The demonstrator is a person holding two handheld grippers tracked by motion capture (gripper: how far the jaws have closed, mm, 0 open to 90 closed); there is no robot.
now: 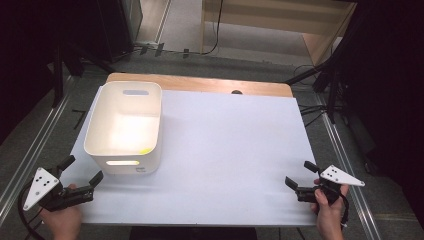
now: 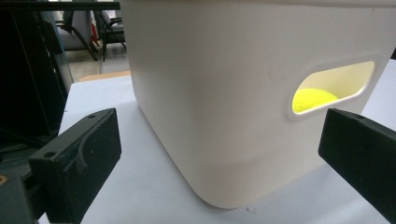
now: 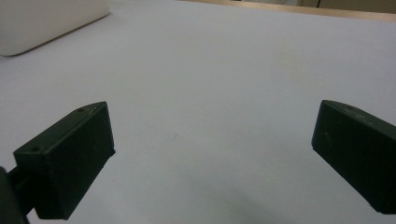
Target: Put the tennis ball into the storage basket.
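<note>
step: approach, as I read it. left gripper [image 1: 82, 172] sits at the near-left corner of the table [image 1: 230, 150], aimed at the near wall of the white storage bin [image 1: 125, 125]. No contact yet.
left jaws: spread wide, nothing between them; in the left gripper view [image 2: 219, 154] they straddle the bin's near corner with a gap.
right gripper [image 1: 299, 176]: near the near-right corner, well apart from the bin; jaws wide apart, nothing held, bare white surface ahead [image 3: 212, 154].
bin location: left side of the table, closer to the far-left corner, upright, open top, short wall facing the person.
contents: a yellow ball [image 2: 314, 99], fuzzy like a tennis ball, seen through the bin's handle slot [image 2: 334, 86]; in the high view just a yellow sliver at the near inner wall [image 1: 145, 150].
next move, my guess: left advances and closes on the near rim or the slot, or goes over the rim for the ball. Needs lift clearance first.
counts: bin 1, ball 1 visible, handle slots 2, grippers 2.
</note>
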